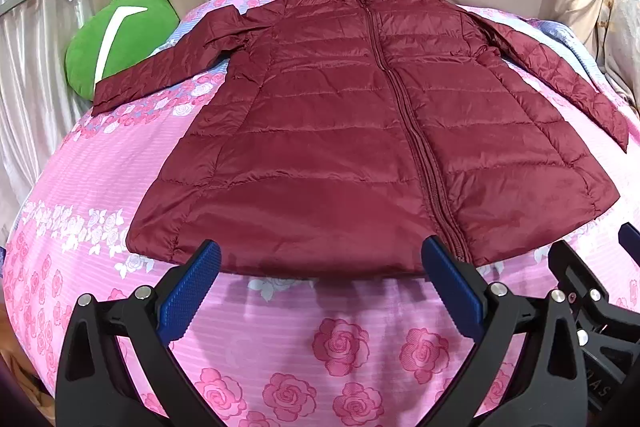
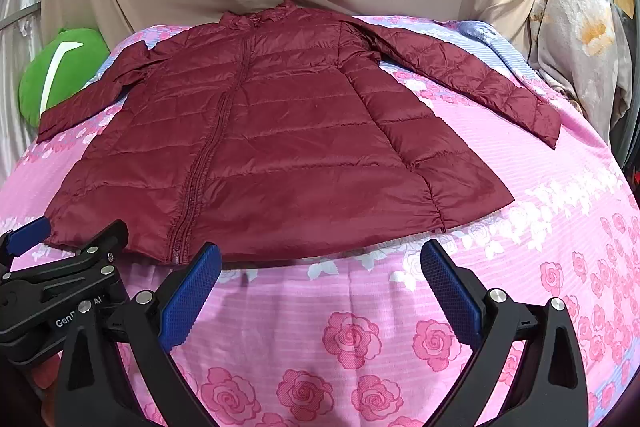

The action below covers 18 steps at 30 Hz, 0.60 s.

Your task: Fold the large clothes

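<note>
Left hand-held gripper and right hand-held gripper wide open, empty, maroon jacket flat, hem nearest, collar farthest

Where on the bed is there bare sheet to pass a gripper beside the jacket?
Free: floral sheet between the jacket hem and right sleeve; the strip in front of the hem. Crowded: far left, where the left sleeve meets the green plush.

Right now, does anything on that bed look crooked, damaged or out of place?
Nothing stands out. The maroon jacket lies flat and zipped on the pink floral sheet, sleeves spread. A green plush sits beside one sleeve at the bed's edge.
</note>
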### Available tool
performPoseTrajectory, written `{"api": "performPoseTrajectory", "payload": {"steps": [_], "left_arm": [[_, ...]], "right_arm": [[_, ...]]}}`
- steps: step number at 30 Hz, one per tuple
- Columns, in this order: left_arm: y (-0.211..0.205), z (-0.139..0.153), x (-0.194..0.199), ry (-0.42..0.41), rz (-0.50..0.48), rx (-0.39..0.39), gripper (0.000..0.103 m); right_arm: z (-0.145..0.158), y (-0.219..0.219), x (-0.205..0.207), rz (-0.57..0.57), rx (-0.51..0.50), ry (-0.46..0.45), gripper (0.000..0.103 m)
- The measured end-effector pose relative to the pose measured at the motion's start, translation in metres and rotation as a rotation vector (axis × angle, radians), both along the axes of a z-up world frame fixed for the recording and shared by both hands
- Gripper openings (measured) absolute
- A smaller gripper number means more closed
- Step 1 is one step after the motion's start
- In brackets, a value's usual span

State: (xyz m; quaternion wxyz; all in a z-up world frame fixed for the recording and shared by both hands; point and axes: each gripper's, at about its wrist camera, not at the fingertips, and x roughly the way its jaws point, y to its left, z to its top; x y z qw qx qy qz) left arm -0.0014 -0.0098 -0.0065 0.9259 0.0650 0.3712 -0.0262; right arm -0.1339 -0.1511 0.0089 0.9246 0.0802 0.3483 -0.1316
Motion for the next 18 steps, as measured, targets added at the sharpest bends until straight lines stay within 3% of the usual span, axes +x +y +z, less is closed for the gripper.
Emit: {"api": "performPoseTrajectory", "payload": {"steps": [18], "left_arm": [[0.0034, -0.0007, 0.0001, 0.001, -0.001, 0.000, 0.098]], "right_arm": [[0.0003, -0.0018, 0.0015, -0.003, 0.001, 0.005, 0.098]]}}
